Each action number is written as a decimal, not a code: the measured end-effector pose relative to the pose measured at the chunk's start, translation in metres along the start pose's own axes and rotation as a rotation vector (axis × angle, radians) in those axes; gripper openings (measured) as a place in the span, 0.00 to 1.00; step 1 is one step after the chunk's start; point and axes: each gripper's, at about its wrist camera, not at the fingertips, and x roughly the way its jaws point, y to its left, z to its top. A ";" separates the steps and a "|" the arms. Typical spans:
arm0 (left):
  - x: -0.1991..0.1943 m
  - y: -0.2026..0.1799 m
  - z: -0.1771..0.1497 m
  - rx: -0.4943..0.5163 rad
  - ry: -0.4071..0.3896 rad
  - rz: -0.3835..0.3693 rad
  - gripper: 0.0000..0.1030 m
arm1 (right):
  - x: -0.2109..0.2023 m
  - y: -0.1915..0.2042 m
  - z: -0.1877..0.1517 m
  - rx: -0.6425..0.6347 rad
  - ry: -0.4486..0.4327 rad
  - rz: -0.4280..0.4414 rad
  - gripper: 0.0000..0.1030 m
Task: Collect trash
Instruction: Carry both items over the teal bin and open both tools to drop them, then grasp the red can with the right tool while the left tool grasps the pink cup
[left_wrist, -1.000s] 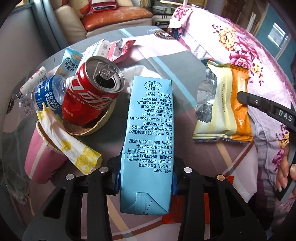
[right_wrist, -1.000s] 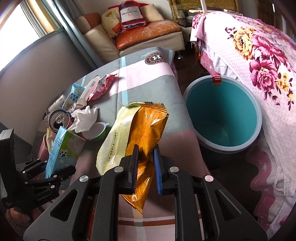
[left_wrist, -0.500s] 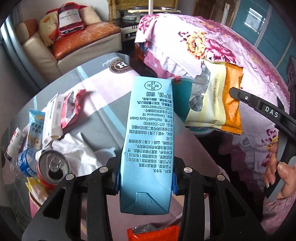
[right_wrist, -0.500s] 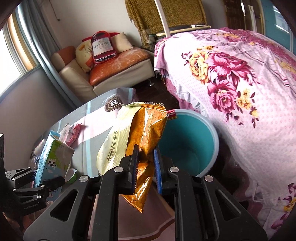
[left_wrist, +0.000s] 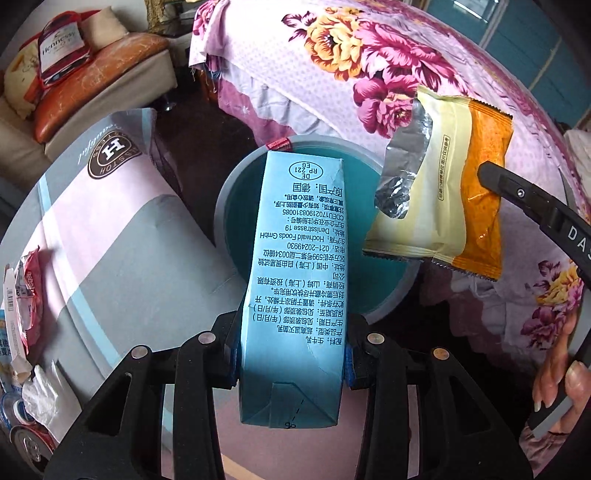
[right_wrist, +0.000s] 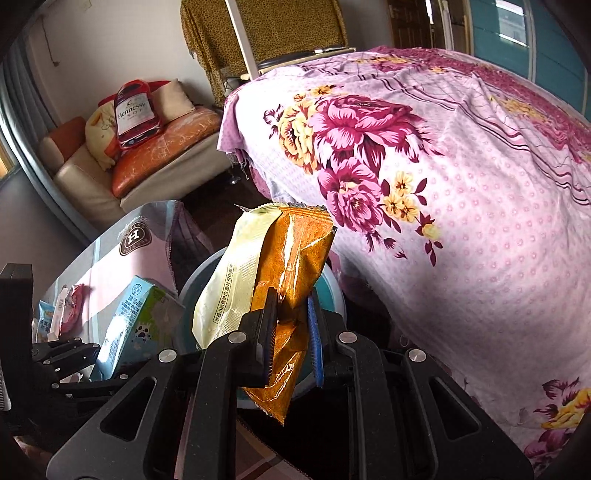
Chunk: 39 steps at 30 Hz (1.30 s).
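Observation:
My left gripper (left_wrist: 291, 354) is shut on a light blue milk carton (left_wrist: 295, 280) and holds it over the teal trash bin (left_wrist: 236, 229) beside the table. My right gripper (right_wrist: 291, 343) is shut on an orange and cream snack bag (right_wrist: 284, 266), torn open at the top, and holds it above the same bin (right_wrist: 334, 291). The snack bag (left_wrist: 443, 206) also shows in the left wrist view, right of the carton. The carton (right_wrist: 136, 325) shows at the left of the right wrist view.
The round table (left_wrist: 122, 236) with a grey and pink cloth lies left of the bin. On its left edge lie a red wrapper (left_wrist: 29, 288), crumpled tissue (left_wrist: 48, 391) and a can (left_wrist: 29, 446). A bed with a floral cover (right_wrist: 461, 206) stands right of the bin. A sofa (right_wrist: 147, 162) is behind.
Both grippers have swung right from over the table to over the teal bin, each still holding its item. The table trash has slid to the left edge of view.

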 end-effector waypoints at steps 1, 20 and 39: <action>0.003 0.000 0.002 -0.005 0.001 -0.003 0.39 | 0.005 -0.001 0.000 -0.001 0.009 -0.005 0.15; -0.022 0.034 -0.020 -0.104 -0.053 0.031 0.89 | 0.041 0.018 -0.013 -0.020 0.126 -0.005 0.36; -0.111 0.097 -0.108 -0.234 -0.171 0.073 0.92 | -0.008 0.106 -0.043 -0.156 0.167 0.091 0.74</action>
